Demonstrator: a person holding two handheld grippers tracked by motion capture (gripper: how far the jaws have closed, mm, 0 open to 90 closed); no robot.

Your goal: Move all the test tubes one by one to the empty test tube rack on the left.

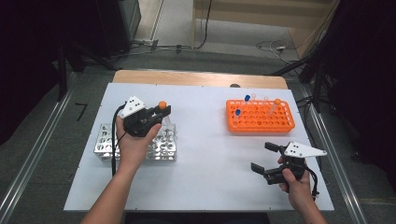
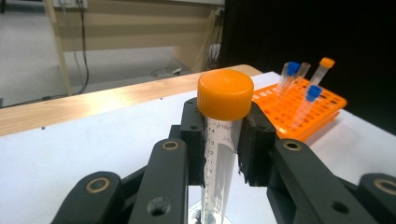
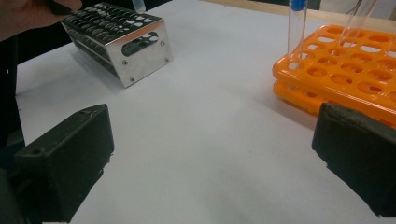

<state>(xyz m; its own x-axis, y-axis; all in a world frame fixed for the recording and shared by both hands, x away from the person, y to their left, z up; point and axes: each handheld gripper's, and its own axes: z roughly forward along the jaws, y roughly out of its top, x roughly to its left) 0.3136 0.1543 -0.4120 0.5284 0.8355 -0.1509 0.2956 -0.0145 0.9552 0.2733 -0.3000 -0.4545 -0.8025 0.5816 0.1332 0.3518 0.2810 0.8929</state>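
My left gripper (image 1: 158, 113) is shut on a clear tube with an orange cap (image 1: 162, 105), held upright over the far right corner of the metal rack (image 1: 105, 140). In the left gripper view the pads (image 2: 254, 140) press the tube (image 2: 219, 163) just under its orange cap (image 2: 225, 93). The tube's lower tip (image 3: 138, 5) hangs just above the metal rack's (image 3: 126, 42) top holes. My right gripper (image 1: 263, 157) stands open near the front right of the table, nothing between its jaws (image 3: 210, 158). It sits in front of the orange rack (image 1: 260, 116).
The orange rack (image 2: 327, 105) holds several tubes, two with blue caps (image 2: 293, 68) and one with an orange cap (image 2: 327, 62). A blue-capped tube (image 3: 297, 28) stands at its near corner. The white table top (image 1: 205, 154) ends at a wooden strip (image 1: 196, 78) at the back.
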